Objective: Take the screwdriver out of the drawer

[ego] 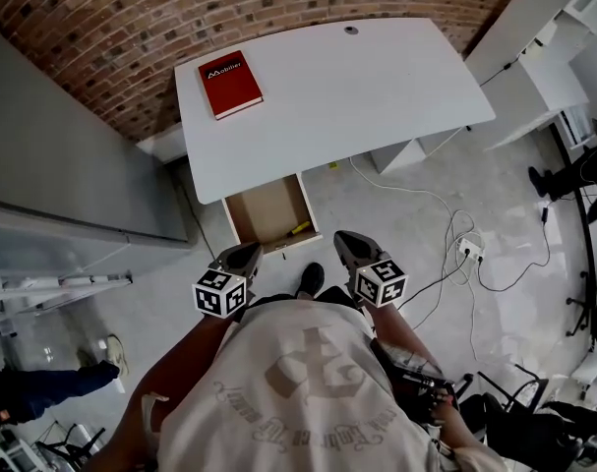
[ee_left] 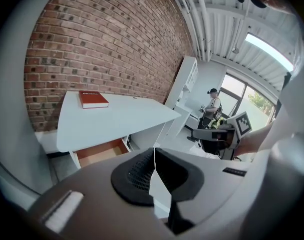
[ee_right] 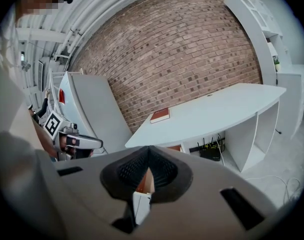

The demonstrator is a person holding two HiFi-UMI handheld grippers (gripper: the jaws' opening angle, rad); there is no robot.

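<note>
Head view showed the yellow screwdriver [ego: 299, 228] lying in the open drawer [ego: 264, 214] under the white bench [ego: 357, 87], where a red book [ego: 230, 84] read "Mobilier". The left gripper [ego: 243, 258] and right gripper [ego: 349, 246] hung near the drawer, jaws pressed together, empty.

Red book [ego: 230, 84]; white desk [ego: 377, 96]; yellow screwdriver [ego: 300, 228]; tan drawer [ego: 264, 209] inside; red-brown brick wall [ego: 131, 28]; pale grey floor [ego: 377, 214].

Red book [ego: 230, 84] lying on white desk [ego: 367, 87], brick wall [ego: 180, 8] behind, white cables [ego: 408, 191] on floor [ego: 514, 303], grey cabinet [ego: 67, 150] beside desk
</note>
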